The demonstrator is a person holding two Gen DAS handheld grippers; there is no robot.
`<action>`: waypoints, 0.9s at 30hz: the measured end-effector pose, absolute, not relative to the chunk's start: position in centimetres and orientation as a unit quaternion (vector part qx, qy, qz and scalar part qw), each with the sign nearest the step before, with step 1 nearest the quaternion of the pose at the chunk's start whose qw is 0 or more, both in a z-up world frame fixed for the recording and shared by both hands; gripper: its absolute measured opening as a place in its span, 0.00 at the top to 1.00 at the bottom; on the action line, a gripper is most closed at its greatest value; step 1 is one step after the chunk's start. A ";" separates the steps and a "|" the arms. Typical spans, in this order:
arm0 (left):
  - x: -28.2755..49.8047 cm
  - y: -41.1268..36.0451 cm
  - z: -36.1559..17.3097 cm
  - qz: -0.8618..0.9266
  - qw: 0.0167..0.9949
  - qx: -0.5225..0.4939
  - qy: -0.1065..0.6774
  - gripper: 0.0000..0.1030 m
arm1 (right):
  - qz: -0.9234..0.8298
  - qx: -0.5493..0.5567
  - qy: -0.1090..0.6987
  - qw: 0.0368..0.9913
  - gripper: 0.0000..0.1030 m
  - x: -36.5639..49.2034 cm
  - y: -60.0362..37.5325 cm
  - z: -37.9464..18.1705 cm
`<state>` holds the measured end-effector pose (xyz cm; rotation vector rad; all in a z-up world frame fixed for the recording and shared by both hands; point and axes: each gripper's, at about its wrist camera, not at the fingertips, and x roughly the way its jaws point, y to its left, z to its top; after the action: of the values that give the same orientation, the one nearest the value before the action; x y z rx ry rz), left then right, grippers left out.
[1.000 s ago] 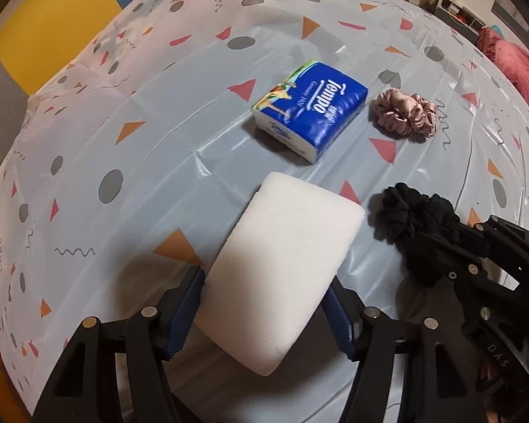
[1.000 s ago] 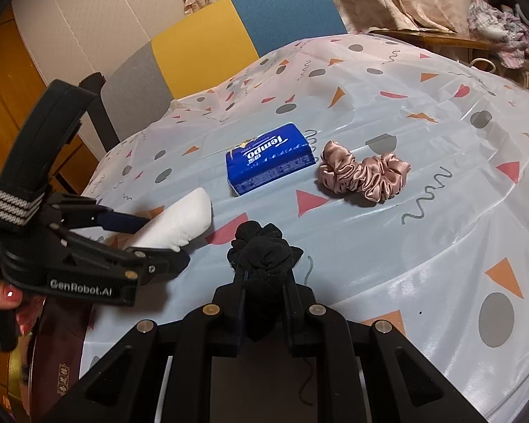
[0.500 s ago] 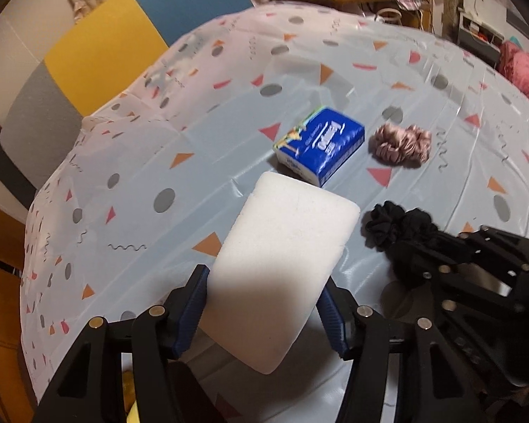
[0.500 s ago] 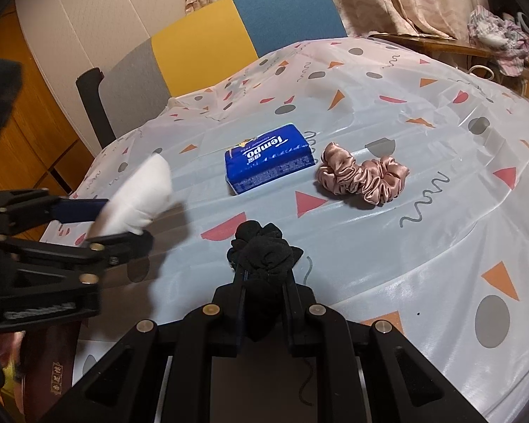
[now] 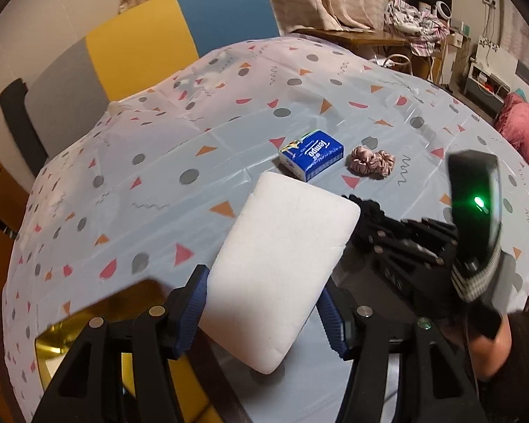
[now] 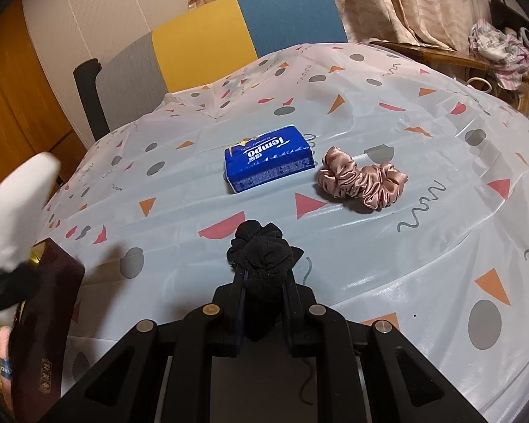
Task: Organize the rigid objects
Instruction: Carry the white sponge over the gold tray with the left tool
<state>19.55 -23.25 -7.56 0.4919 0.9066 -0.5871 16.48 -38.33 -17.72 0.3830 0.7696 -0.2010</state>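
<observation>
The left claw (image 5: 262,312), a black two-finger frame with blue ribbed pads (image 5: 190,312), is closed on the near end of a white rectangular foam block (image 5: 282,264), one pad pressed to each long side, and holds it raised and tilted above the patterned surface (image 5: 158,162). The right claw (image 6: 263,282), black with narrow fingers (image 6: 238,292), is nearly shut and pinches a bunched black fabric scrunchie (image 6: 262,252) between them. In the left wrist view the right claw lies just to the right, with the person's dark-sleeved hand (image 5: 490,349) behind it.
</observation>
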 end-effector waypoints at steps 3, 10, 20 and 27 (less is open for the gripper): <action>18.6 -21.9 -7.3 -0.269 0.834 0.216 0.431 0.42 | -0.101 0.177 0.374 0.905 0.84 16.5 -38.1 -17.7; 16.6 -17.7 -6.5 -0.256 0.849 0.153 0.436 0.42 | -0.107 0.164 0.377 0.905 0.84 16.6 -37.7 -17.6; 12.9 -8.0 -5.5 -0.208 0.872 0.068 0.437 0.42 | -0.115 0.142 0.368 0.912 0.83 16.3 -37.0 -17.0; 11.9 0.5 -5.9 -0.130 0.891 0.015 0.435 0.42 | -0.117 0.128 0.367 0.914 0.83 16.3 -36.4 -16.8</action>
<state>11.92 0.51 -5.88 0.0313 0.9037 -0.2695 16.34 -36.45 -16.85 0.2631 0.7561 -0.2411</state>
